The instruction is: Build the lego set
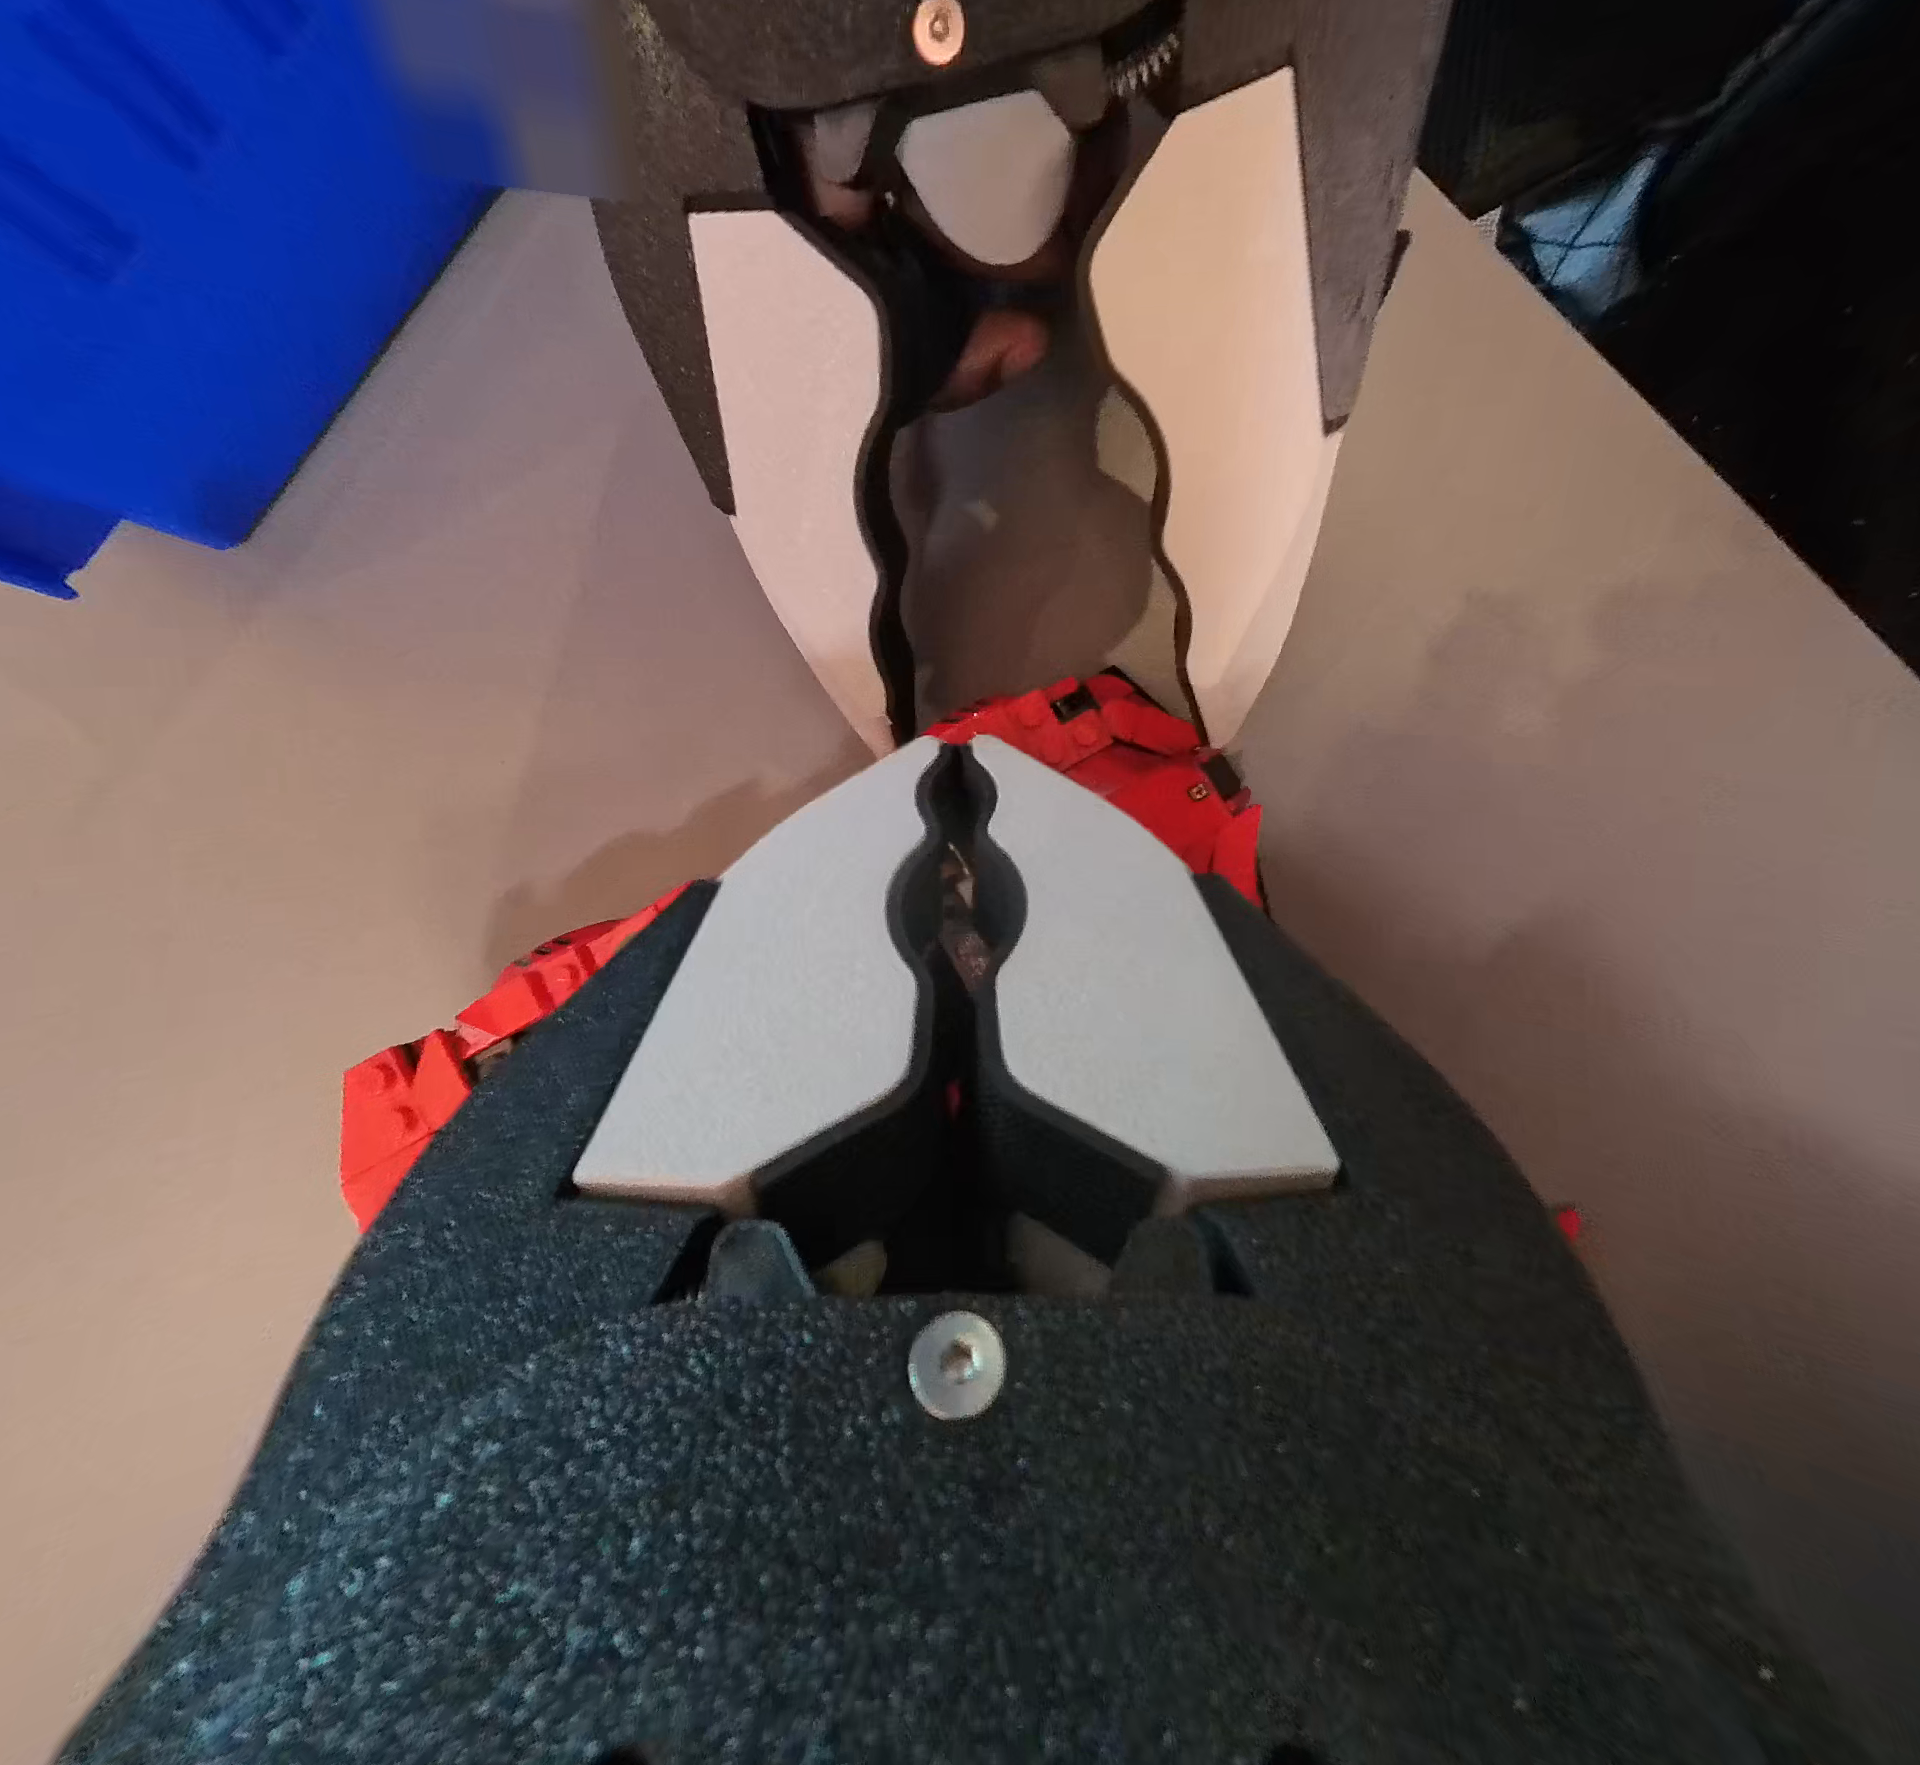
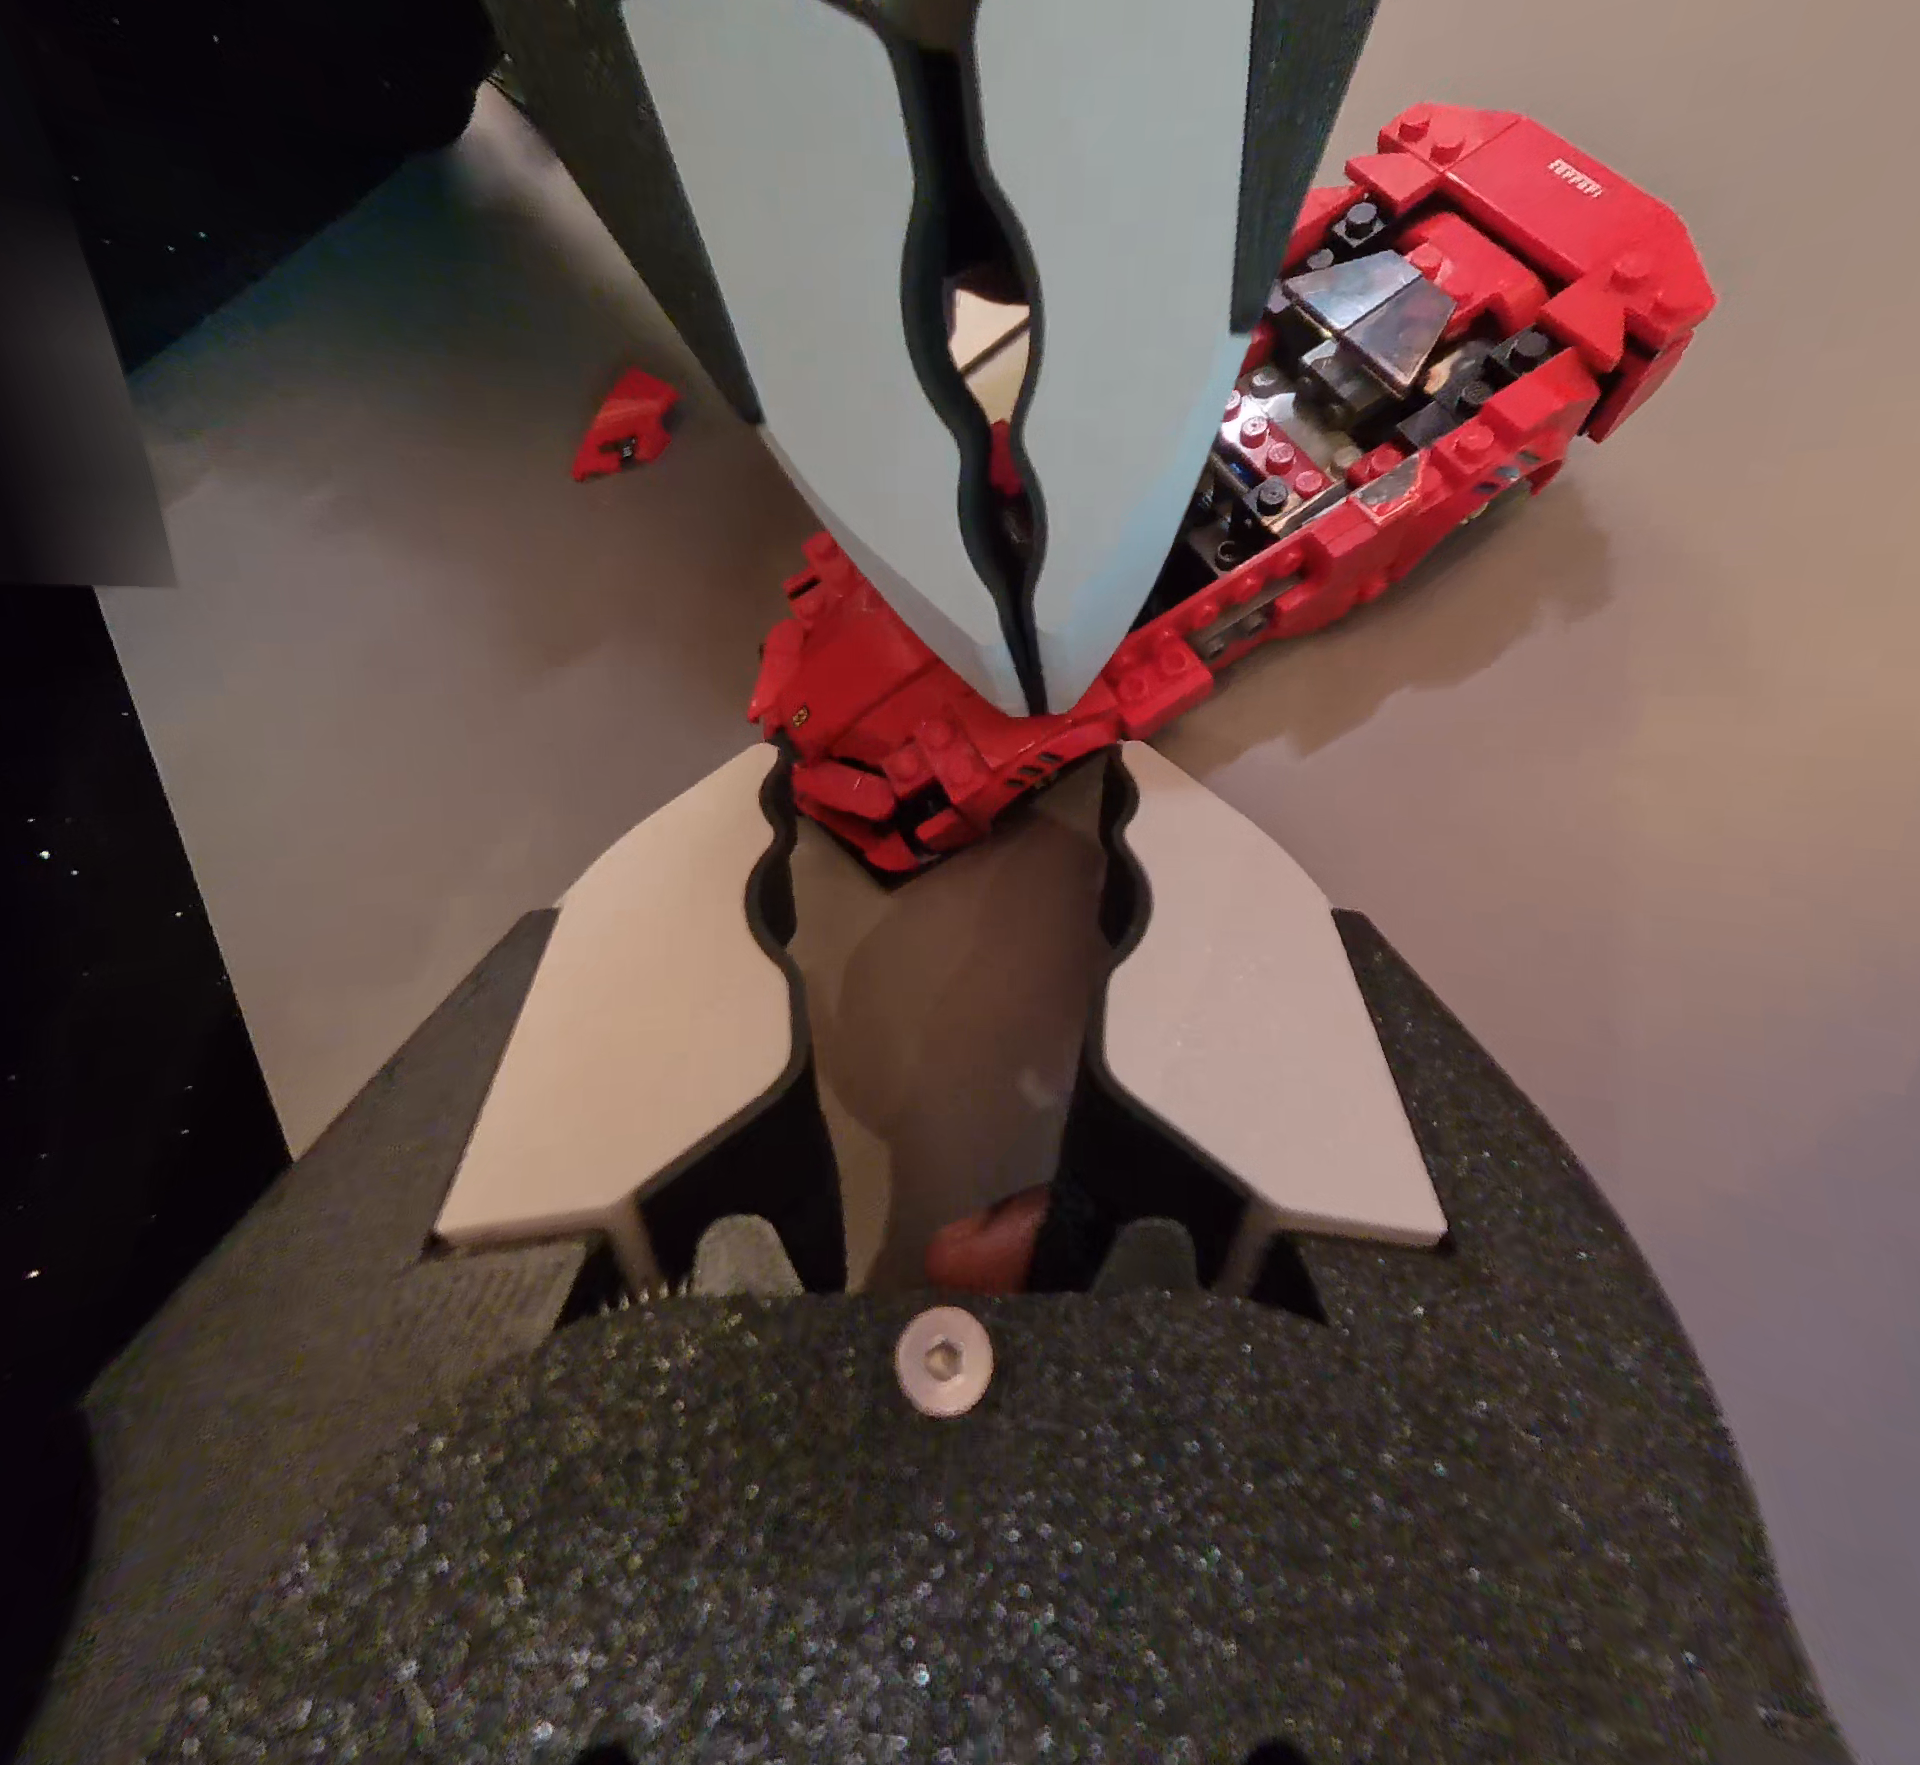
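Note:
A partly built red lego car (image 2: 1507,188) lies on the beige table, with black and grey parts showing in its open middle. My left gripper (image 2: 1029,702) is shut, and its tips rest on the car's near end from above. I cannot see any piece between its tips. In the left wrist view the left gripper (image 1: 956,751) covers most of the car (image 1: 416,1102). My right gripper (image 2: 945,759) is open, with one fingertip on each side of the car's near end. It faces the left gripper in the left wrist view (image 1: 1055,728). A loose red piece (image 2: 623,437) lies apart on the table.
A blue bin (image 1: 187,209) stands on the table (image 1: 260,780) at the far left in the left wrist view. Dark objects (image 1: 1714,157) lie beyond the table's right edge. In the right wrist view the table's left edge borders a dark area (image 2: 104,884). The grippers are tip to tip, or close to it.

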Available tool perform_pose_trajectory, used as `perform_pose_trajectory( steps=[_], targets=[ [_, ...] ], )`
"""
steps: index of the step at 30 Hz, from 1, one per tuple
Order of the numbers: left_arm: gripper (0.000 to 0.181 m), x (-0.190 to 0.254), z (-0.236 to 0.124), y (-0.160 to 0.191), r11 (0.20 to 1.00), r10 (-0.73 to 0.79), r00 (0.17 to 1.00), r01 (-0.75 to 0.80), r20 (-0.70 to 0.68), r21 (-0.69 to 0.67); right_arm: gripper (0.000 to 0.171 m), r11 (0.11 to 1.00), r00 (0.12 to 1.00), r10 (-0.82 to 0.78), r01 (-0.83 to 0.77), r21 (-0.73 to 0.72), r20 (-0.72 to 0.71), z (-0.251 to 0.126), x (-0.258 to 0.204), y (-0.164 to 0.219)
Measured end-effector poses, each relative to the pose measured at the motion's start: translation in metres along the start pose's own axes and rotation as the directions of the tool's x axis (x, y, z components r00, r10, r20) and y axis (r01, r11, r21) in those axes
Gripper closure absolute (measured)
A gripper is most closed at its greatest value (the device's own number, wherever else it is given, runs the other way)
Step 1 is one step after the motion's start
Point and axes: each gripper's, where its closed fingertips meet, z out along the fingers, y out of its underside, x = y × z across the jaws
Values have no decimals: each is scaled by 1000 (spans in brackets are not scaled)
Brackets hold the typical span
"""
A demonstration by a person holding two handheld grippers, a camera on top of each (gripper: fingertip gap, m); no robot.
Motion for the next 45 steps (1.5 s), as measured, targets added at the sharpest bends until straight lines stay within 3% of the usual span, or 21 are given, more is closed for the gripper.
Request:
perform_pose_trajectory(
  steps=[1, 10, 13, 17, 20, 23, 24, 29, 45],
  targets=[
    [181, 1, 0, 0, 1000, -4, 1000, 4, -4, 0, 115, 1000, 1000, 2, -2, 1, 1, 0, 0, 0],
    [181, 2, -1, 0, 998, 55, 998, -54, 31, -34, 112, 1000, 1000, 9, -9, 2, -1, 0, 1, 1],
    [181, 4, -5, -5, 998, 67, 997, -68, 23, 15, 112, 1000, 1000, 14, -14, 14, -3, -3, 2, 0],
    [181, -12, -36, -8, 996, 36, 988, -48, 150, 79, 114, 999, 999, 18, -16, 43, -46, -17, 8, -4],
    [181, -18, -58, 6, 998, 7, 961, -23, 278, 53, 129, 996, 997, 0, 7, 90, -71, -30, 11, -15],
    [181, -4, -65, 22, 998, -47, 944, 32, 326, 49, 167, 994, 993, -59, 67, 87, -99, -32, 11, -22],
    [181, 2, -65, 26, 997, -66, 941, 49, 332, 59, 171, 994, 991, -76, 84, 73, -111, -30, 11, -23],
    [181, 18, -55, 29, 983, -152, 931, 106, 331, 153, 171, 989, 984, -150, 148, -25, -98, -16, 7, -22],
    [181, 24, -31, 34, 981, -168, 953, 137, 252, 136, 171, 974, 982, -170, 154, -165, -84, -7, 9, -14]
  ],
)
